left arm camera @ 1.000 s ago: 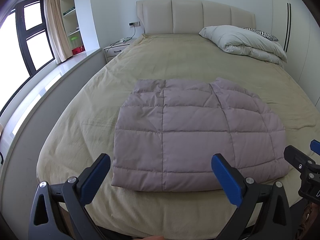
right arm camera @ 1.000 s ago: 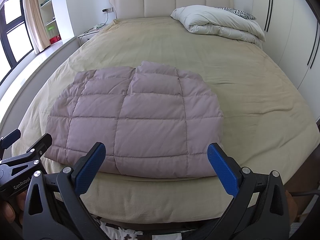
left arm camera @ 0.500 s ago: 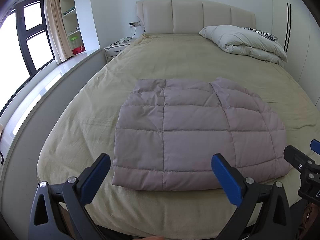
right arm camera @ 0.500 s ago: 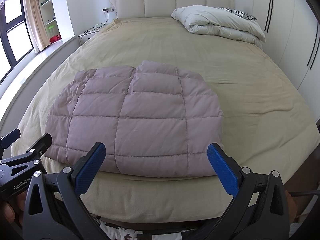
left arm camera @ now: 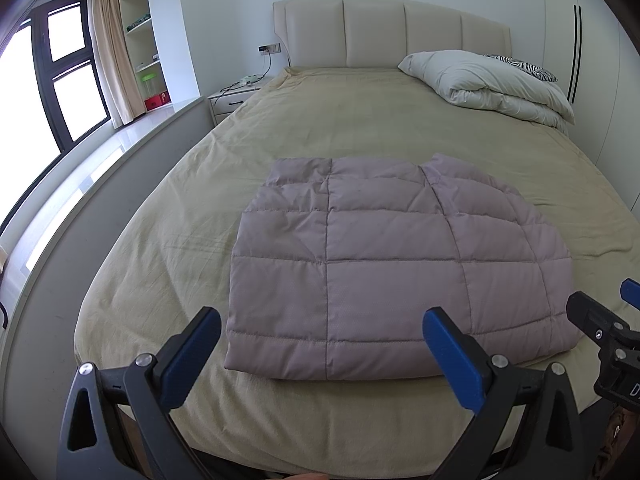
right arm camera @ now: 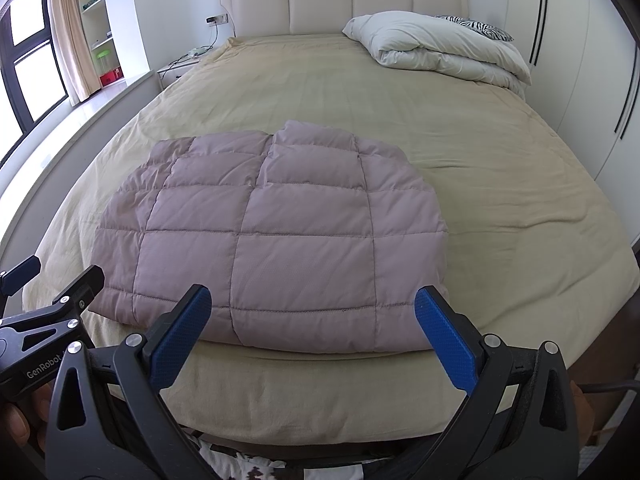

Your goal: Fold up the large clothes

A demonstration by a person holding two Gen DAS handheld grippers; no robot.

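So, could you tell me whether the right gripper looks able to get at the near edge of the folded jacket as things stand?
Probably yes. The right gripper is open and points at the near edge of the quilted jacket, which lies flat on the bed. Nothing lies between them, and the left gripper is off to the side.

Folded jacket lay flat on bed, near its foot edge, approx. centred. Left gripper & right gripper hung side by side before the foot edge, both clear of jacket. Duvet bundle sat at head end, right side, w/ pillow behind it. Headboard behind bed; nightstand to bed's left; window far left.
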